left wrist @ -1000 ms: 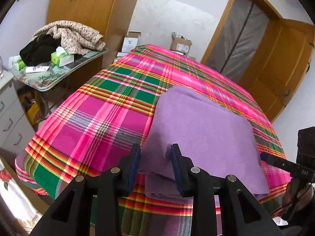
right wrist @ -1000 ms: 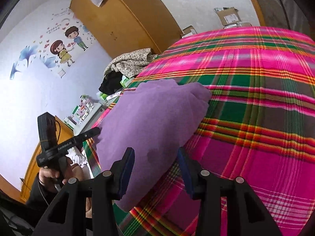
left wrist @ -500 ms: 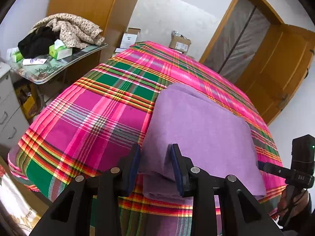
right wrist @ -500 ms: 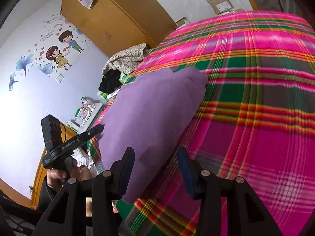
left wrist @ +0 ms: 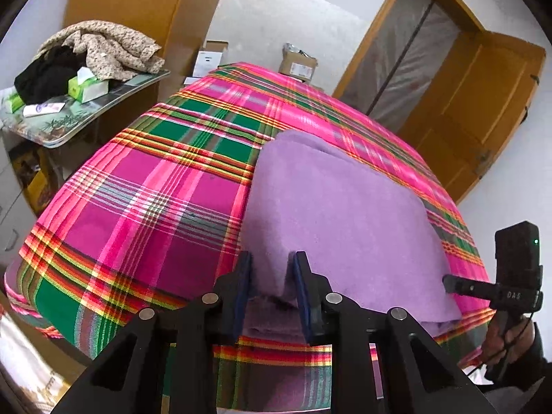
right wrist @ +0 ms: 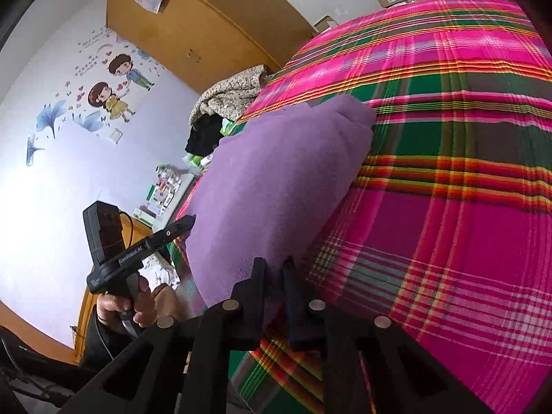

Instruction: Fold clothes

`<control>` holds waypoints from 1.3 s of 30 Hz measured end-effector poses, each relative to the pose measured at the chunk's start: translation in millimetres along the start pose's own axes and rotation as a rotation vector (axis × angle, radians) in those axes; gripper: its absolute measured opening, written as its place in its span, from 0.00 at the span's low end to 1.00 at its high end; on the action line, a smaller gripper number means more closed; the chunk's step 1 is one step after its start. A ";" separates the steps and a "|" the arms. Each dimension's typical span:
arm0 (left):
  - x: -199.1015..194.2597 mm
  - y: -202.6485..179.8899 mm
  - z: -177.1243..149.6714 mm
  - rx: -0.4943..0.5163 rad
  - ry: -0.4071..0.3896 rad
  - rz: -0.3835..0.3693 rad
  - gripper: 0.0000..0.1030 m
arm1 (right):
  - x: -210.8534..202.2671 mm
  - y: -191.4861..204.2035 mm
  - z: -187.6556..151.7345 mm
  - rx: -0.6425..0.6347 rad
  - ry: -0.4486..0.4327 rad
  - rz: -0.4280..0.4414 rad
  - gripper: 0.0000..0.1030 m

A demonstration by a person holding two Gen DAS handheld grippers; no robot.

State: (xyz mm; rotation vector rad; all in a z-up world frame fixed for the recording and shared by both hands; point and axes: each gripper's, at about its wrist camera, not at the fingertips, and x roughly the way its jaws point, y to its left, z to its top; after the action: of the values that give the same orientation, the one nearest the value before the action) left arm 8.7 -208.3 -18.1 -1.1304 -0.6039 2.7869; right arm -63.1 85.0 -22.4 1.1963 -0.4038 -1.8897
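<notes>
A folded purple garment (left wrist: 338, 214) lies on the pink and green plaid bed cover (left wrist: 155, 200), near the bed's front edge. My left gripper (left wrist: 270, 286) is shut on the garment's near left corner, and a bunch of purple cloth fills the gap between its blue pads. In the right wrist view the same purple garment (right wrist: 276, 179) stretches away over the plaid cover (right wrist: 465, 172). My right gripper (right wrist: 275, 276) is shut on its near right edge, with the fingers almost together. A person's hand (right wrist: 127, 303) holds the left gripper's handle beside the bed.
A side table (left wrist: 51, 127) to the bed's left carries a heap of clothes (left wrist: 96, 48) and a green tissue box (left wrist: 88, 86). Cardboard boxes (left wrist: 298, 63) stand past the bed's far end. A wooden door (left wrist: 483, 110) is at the right and a wardrobe (right wrist: 207, 27) by the wall.
Both grippers have closed: the left narrowed onto the purple corner, the right went from wide open to pinching the edge. Both views now sit slightly nearer the garment.
</notes>
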 end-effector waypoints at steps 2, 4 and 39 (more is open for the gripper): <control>-2.7 2.6 1.9 -0.016 -0.009 0.005 0.25 | -1.2 1.9 1.8 -0.006 -0.002 -0.008 0.16; -8.3 3.4 3.6 -0.019 -0.030 0.007 0.25 | -3.3 1.4 3.6 0.003 -0.017 -0.014 0.25; 16.4 2.7 8.9 -0.076 0.048 -0.042 0.40 | -3.6 -54.7 28.7 0.245 -0.059 0.063 0.33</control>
State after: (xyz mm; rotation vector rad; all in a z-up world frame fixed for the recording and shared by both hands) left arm -9.1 -210.3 -24.1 -1.1802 -0.7258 2.7151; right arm -113.3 115.8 -41.5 1.2723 -0.7140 -1.8631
